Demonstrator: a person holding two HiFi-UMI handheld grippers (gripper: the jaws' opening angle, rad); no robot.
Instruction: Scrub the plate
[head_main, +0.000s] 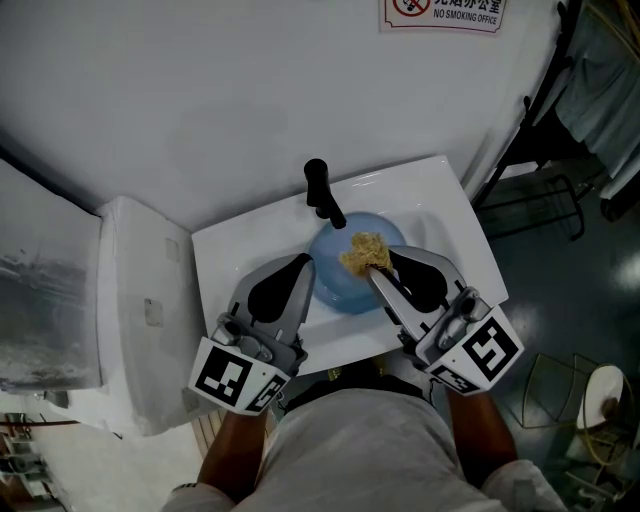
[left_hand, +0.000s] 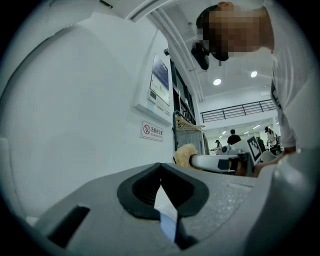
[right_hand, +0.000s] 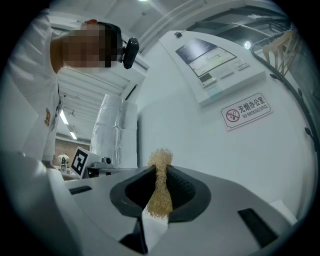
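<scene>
**Thin Pinch Might Not Hold the Plate**

The blue plate (head_main: 338, 287) lay in the white sink (head_main: 445, 205), under the black faucet (head_main: 322, 193). The left gripper (head_main: 303, 264) was closed right down on the plate's left rim. The right gripper (head_main: 376, 268) was clamped on a tan scrub pad (head_main: 362, 252) resting on the plate. To my eye, a hard stroke might twist the plate out of that narrow pinch, or drag the pad loose.
</scene>
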